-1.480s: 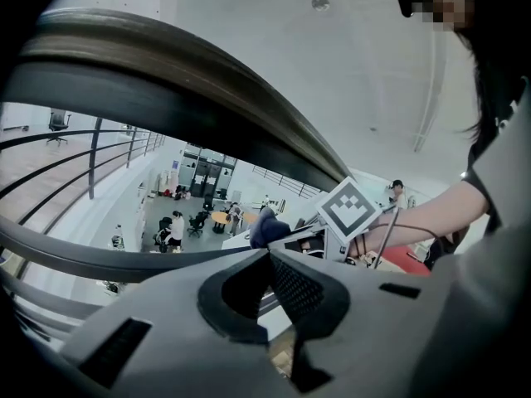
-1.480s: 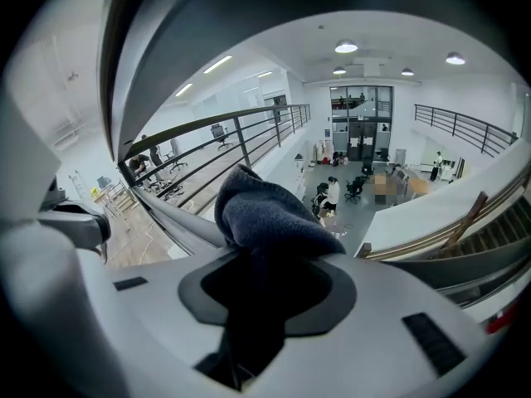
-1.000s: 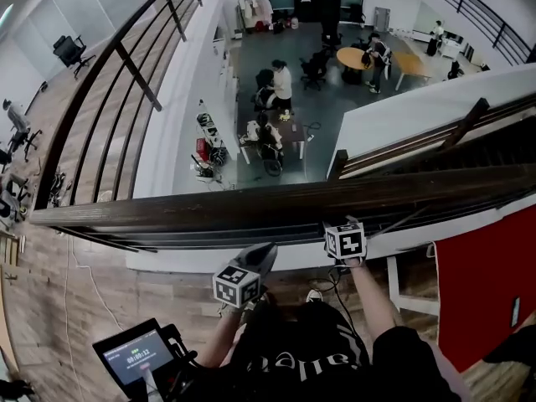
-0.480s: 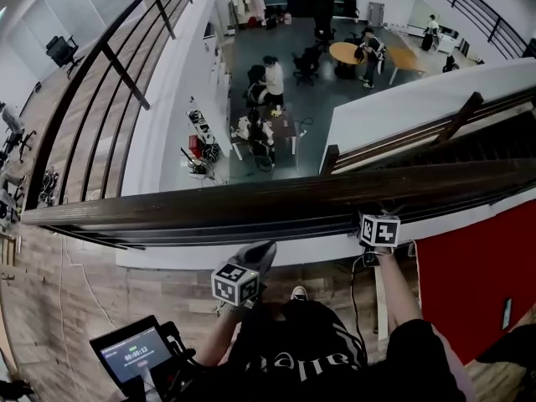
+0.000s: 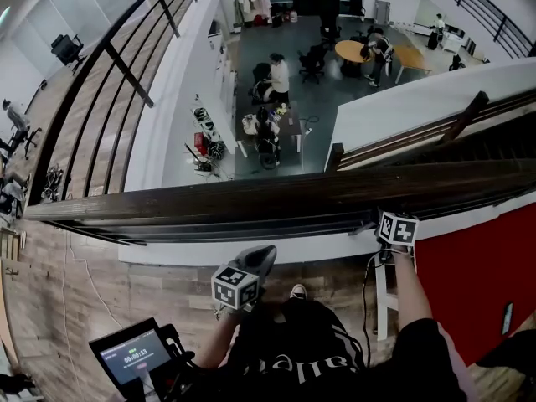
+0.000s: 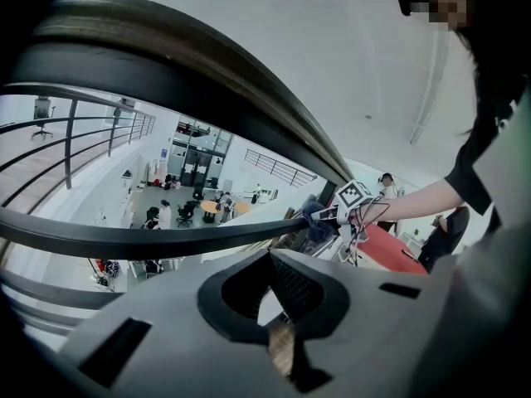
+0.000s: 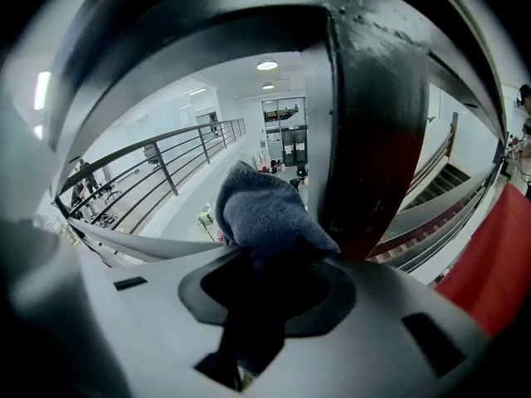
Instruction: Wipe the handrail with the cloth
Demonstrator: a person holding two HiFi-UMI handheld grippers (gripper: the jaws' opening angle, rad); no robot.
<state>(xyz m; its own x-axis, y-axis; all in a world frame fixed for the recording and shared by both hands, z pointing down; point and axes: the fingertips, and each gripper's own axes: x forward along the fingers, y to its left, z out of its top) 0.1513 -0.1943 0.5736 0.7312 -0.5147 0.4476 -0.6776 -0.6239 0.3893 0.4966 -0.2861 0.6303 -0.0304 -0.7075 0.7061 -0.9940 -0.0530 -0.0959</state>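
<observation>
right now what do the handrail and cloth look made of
Handrail: probably dark-stained wood with a slight sheen; brown grain-like streaks run along its top. Cloth: soft blue-grey fabric, perhaps microfibre; its surface looks fuzzy and bunches loosely.

Right gripper [image 5: 374, 223] outstretched, jaws clamped; left gripper [image 5: 266, 255] with jaws together.

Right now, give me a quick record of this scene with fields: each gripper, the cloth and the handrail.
left gripper: jaws together, empty, held short of the handrail, not touching it
right gripper: shut on the cloth, up at the handrail
cloth: blue-grey, bunched, sticking out past the jaws
handrail: dark, runs across the head view above an open hall
</observation>
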